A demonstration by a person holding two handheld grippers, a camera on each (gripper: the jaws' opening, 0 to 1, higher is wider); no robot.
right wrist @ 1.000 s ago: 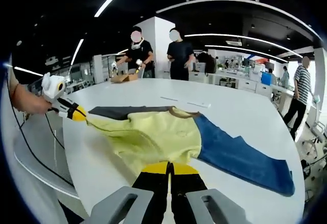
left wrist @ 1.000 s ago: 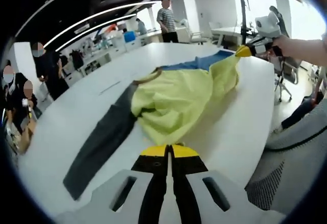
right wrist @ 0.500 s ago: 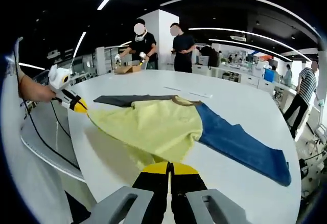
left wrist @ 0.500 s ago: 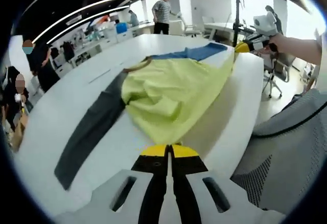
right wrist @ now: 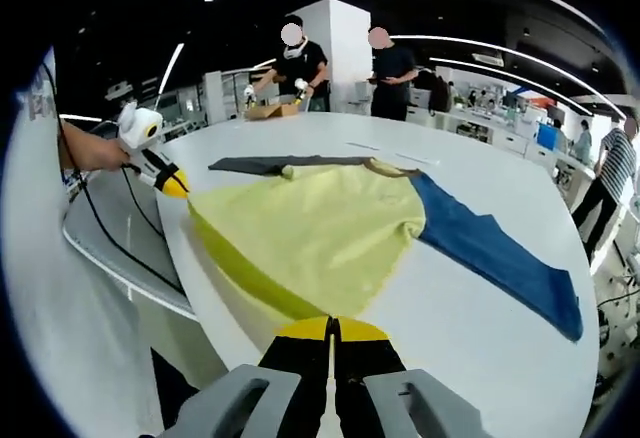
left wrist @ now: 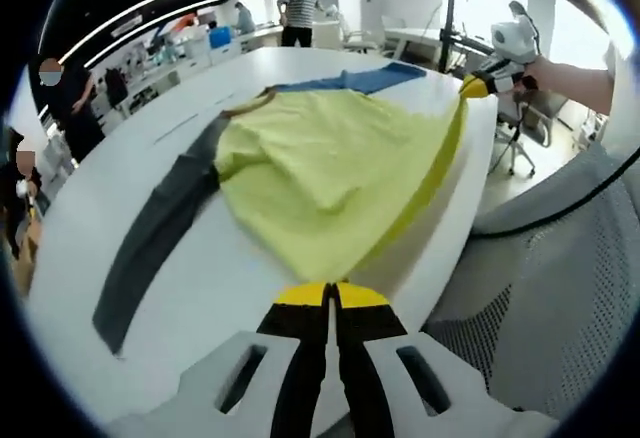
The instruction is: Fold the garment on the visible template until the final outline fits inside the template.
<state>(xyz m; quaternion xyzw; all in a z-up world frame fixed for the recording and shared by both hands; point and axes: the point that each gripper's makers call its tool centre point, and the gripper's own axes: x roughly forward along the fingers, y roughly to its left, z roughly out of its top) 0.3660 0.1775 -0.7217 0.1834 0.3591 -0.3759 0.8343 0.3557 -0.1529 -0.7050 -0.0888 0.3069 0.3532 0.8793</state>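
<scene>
Had both claws clenched on shirt [left wrist: 330, 163] hem, left gripper [left wrist: 331, 296] and right gripper [right wrist: 331, 330], stretched taut over table [right wrist: 470, 308] edge.

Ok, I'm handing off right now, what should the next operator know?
Left tongs: shut on the garment's yellow hem.
Right tongs: shut on the same hem at the other corner, hem stretched between them along the white table's near edge.
Grey sleeve and blue sleeve lie spread flat.
Done: body pulled fairly smooth.
Left: all the folding; I can't make out the template.
</scene>
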